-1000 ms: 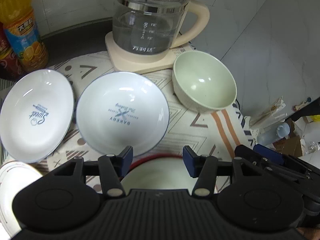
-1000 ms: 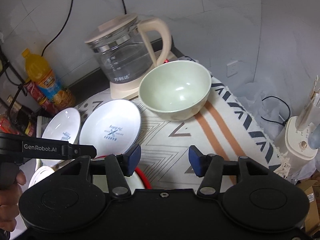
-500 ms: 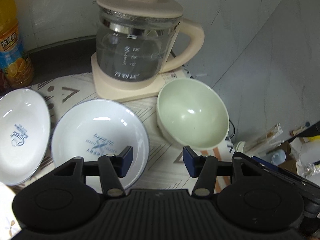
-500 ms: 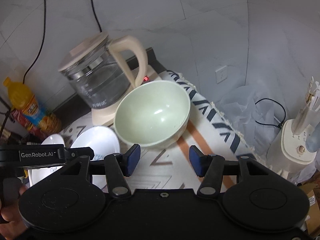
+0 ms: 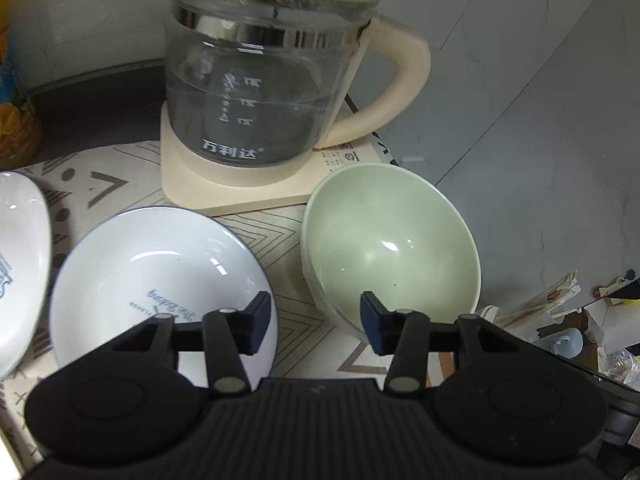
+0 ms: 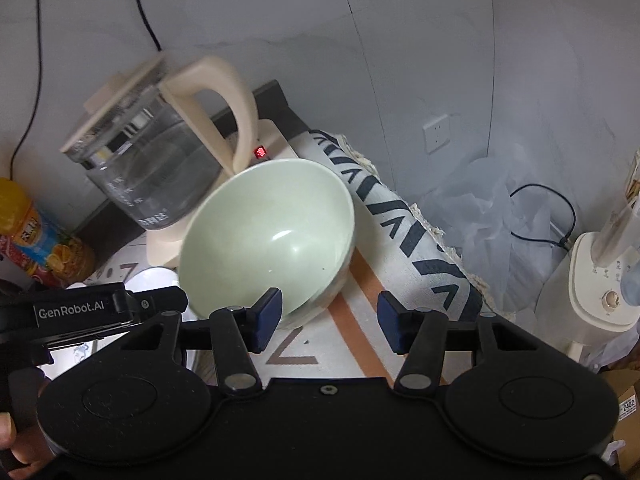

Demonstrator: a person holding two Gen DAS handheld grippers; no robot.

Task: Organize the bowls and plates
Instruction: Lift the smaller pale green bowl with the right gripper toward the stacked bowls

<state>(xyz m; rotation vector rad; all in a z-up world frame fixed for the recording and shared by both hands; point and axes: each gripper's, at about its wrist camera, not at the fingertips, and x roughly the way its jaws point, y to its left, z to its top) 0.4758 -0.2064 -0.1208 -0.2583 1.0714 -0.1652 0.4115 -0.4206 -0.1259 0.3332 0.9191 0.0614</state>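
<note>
A pale green bowl [image 5: 392, 248] [image 6: 272, 236] stands upright on the patterned cloth in front of the kettle. My left gripper [image 5: 314, 314] straddles its near left rim: the right finger hangs over the bowl's inside, the left finger over the edge of a white plate with blue lettering [image 5: 160, 272]. Its jaws are closing and the pads do not press on the rim. My right gripper [image 6: 328, 312] is at the bowl's near right side, jaws closing a little, left finger before the rim, right finger over the cloth. A second white plate [image 5: 20, 264] lies at the far left.
A glass kettle on a cream base [image 5: 256, 92] [image 6: 152, 168] stands just behind the bowl. An orange juice bottle [image 6: 36, 236] is at the back left. The cloth [image 6: 400, 232] ends at the table's right edge; a white appliance [image 6: 600, 280] and cables lie beyond.
Both grippers have moved forward and down toward the green bowl, which with the kettle now looms larger. The red-rimmed dish near the fingers has left view. The left jaws have narrowed.
</note>
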